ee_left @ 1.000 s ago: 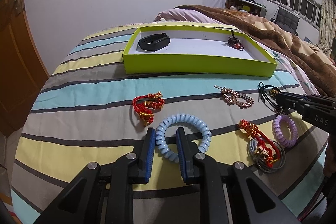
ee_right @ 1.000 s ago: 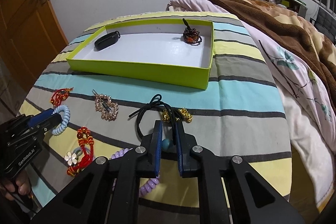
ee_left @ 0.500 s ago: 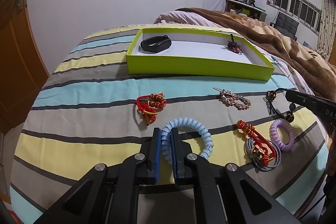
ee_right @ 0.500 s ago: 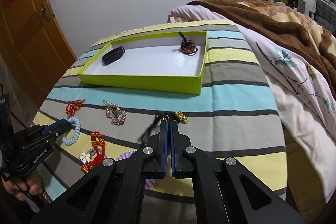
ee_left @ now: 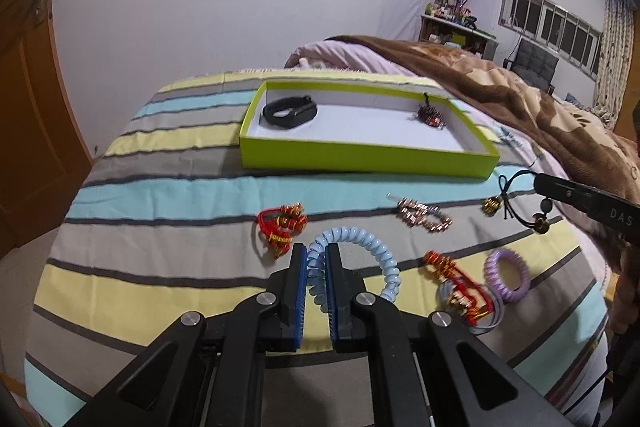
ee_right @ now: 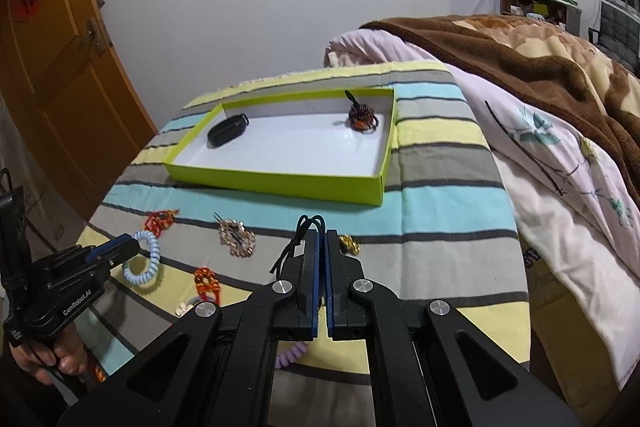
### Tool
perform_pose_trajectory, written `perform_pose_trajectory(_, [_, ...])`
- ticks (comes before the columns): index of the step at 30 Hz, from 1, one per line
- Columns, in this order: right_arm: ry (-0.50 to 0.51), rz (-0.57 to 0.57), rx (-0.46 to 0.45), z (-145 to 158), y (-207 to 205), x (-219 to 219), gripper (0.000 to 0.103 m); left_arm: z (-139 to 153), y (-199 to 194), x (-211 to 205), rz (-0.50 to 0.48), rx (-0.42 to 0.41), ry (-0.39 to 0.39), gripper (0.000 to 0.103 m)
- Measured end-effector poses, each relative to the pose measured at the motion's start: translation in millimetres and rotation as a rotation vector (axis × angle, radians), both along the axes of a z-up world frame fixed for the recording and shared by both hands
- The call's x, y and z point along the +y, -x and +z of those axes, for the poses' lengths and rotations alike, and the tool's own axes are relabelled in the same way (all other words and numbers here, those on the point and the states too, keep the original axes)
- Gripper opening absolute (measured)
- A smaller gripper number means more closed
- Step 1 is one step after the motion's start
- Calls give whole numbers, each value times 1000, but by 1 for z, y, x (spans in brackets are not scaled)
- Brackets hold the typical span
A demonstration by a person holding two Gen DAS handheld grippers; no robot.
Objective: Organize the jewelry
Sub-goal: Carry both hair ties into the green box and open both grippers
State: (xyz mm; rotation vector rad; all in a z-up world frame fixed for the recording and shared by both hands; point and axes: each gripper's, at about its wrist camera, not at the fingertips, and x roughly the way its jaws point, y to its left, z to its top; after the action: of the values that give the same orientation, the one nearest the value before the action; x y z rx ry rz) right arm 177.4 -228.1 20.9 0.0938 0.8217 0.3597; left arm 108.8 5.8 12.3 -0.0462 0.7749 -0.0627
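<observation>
The left gripper [ee_left: 316, 257] has its fingers clenched on the near-left part of the light blue coil band [ee_left: 360, 259]; the rest of the coil arcs out to the right of the fingers above the striped bedspread [ee_left: 160, 195]. The right gripper [ee_right: 321, 241] has its fingers pressed together on the black cord bracelet [ee_right: 308, 227]; cord loops project past the fingertips and a gold charm [ee_right: 349, 243] hangs just right of them.

The green tray [ee_left: 360, 157] sits on the far part of the bedspread. Inside it, a black wristband [ee_left: 290, 110] lies in the far-left corner and a dark beaded piece [ee_left: 430, 115] lies near the far-right end.

On the bedspread near the tray:
- red cord bracelet [ee_left: 282, 225], just left of the coil band;
- rose-gold hair clip [ee_left: 422, 215], centre right;
- red-and-gold bracelet [ee_left: 460, 281], lying on a grey ring;
- purple coil band [ee_left: 506, 277], just beside it on the right.
</observation>
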Motion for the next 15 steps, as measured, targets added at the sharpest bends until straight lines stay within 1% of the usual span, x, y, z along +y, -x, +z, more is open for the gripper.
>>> perform_pose_trajectory(7, [-6, 22, -30, 14, -9, 7, 2, 20, -8, -2, -28, -40, -4, 8])
perform_pose_trajectory(15, [-19, 21, -35, 20, -39, 10, 2, 36, -42, 3, -31, -59, -21, 8])
